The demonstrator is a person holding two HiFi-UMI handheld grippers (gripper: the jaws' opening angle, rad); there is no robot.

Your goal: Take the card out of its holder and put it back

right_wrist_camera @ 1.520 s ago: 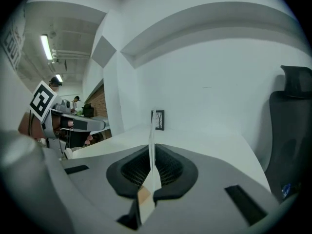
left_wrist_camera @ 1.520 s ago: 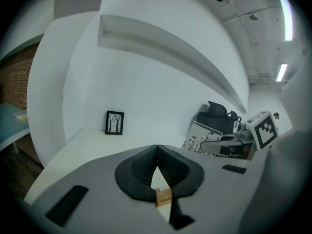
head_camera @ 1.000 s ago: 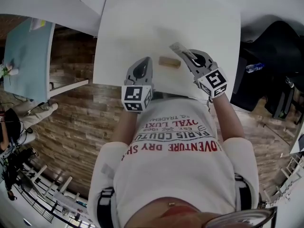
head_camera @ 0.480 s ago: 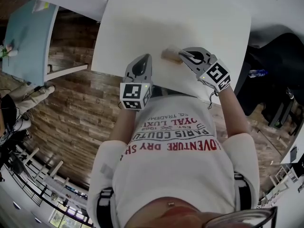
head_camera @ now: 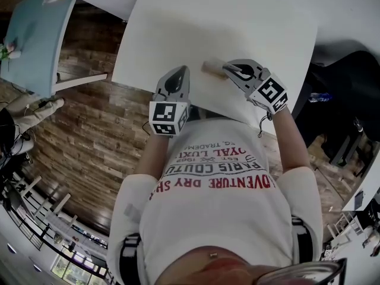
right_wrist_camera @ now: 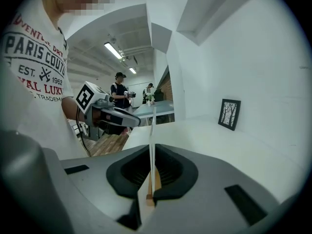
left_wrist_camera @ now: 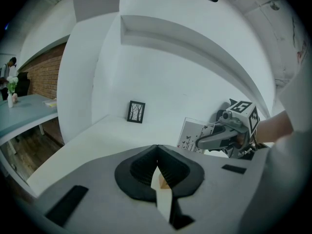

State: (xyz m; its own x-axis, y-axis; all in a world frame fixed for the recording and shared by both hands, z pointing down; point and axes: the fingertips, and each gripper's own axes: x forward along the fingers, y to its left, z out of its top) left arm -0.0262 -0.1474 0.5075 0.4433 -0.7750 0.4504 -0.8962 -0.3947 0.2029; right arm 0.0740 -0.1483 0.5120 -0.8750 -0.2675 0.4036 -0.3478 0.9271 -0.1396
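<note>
Right hand-held gripper (head_camera: 228,69) shifted onto holder (head_camera: 211,68) near surface (head_camera: 237,22) front edge, clamped on card (right_wrist_camera: 151,145). Left hand-held gripper (head_camera: 181,71) together, empty. Keep card upright, line up slot, press gently.

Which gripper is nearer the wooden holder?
Right. The right gripper, jaws shut on the card, is right beside the holder; the left gripper sits apart on its other side.

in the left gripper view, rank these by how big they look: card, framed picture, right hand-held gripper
1. right hand-held gripper, nearest of the three
2. card, partly hidden behind that gripper
3. framed picture, farther back, so true size unsure
</note>
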